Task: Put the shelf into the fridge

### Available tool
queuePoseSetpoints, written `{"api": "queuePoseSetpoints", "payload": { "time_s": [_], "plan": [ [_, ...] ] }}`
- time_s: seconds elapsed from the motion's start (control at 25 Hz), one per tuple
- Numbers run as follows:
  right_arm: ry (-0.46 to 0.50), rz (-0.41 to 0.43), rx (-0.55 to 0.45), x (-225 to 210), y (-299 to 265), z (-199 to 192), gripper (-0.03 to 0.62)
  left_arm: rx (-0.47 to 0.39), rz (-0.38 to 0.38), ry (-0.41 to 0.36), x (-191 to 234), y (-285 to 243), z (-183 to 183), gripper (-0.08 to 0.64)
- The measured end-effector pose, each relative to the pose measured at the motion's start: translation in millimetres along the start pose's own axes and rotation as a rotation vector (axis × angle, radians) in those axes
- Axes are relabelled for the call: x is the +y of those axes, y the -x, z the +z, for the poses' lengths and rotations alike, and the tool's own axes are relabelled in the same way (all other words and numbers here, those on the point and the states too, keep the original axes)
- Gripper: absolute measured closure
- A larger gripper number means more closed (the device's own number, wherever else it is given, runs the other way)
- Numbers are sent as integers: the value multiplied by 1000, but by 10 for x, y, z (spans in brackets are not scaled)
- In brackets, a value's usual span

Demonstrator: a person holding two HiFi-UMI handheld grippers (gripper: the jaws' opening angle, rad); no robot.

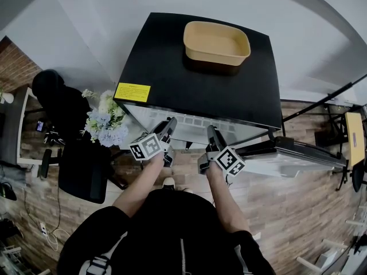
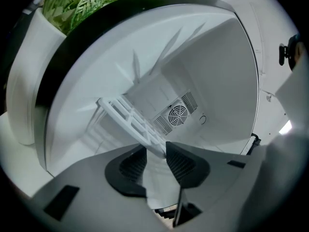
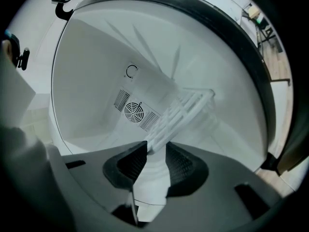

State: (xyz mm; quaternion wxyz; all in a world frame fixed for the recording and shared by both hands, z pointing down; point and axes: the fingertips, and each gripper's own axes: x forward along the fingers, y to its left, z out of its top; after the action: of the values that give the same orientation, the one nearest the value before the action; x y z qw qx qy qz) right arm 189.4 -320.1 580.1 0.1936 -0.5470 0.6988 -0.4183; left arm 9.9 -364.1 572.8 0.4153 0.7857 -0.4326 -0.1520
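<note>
The black-topped fridge (image 1: pixel 200 73) stands open in front of me, its white inside filling both gripper views. A white slatted shelf (image 1: pixel 192 122) lies tilted inside it. In the left gripper view the shelf (image 2: pixel 128 117) runs from the left wall down to my left gripper (image 2: pixel 155 151), whose pads close on its near edge. In the right gripper view the shelf (image 3: pixel 186 105) slants from the right wall down into my right gripper (image 3: pixel 155 146), and its edge fills the gap between those pads. In the head view the left gripper (image 1: pixel 170 125) and right gripper (image 1: pixel 212 133) sit side by side at the fridge's mouth.
A tan tray (image 1: pixel 217 42) rests on the fridge top. The fridge door (image 1: pixel 287 156) hangs open to the right. A bunch of flowers (image 1: pixel 106 119) and a black chair (image 1: pixel 83 171) stand to the left. A round fan grille (image 2: pixel 177 115) is on the fridge's back wall.
</note>
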Motion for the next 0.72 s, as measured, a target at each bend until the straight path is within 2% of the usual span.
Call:
{"api": "queuePoseSetpoints", "payload": {
  "time_s": [0.16,0.28,0.44,0.52,0.56,0.64,0.72],
  "plan": [
    [14,-1,8,-9,11,1,469,9,-6,-6,-3,0,4,416],
    [63,10,40,25,20,-35,469,26,-5,-17,-20,31,-4,416],
    [98,11,80,-21,114,-165,482,40,-10,-57,-68,185,-50,416],
    [100,11,85,-40,183,-198,488,47,-16,-92,-86,260,-73,432],
    [107,9,91,-45,222,-215,500,52,-16,-115,-98,298,-85,469],
    [147,7,90,-6,301,-208,519,62,-11,-177,-132,381,-98,506],
    [200,17,78,78,360,-175,553,70,1,-250,-162,463,-95,514]
  ]
}}
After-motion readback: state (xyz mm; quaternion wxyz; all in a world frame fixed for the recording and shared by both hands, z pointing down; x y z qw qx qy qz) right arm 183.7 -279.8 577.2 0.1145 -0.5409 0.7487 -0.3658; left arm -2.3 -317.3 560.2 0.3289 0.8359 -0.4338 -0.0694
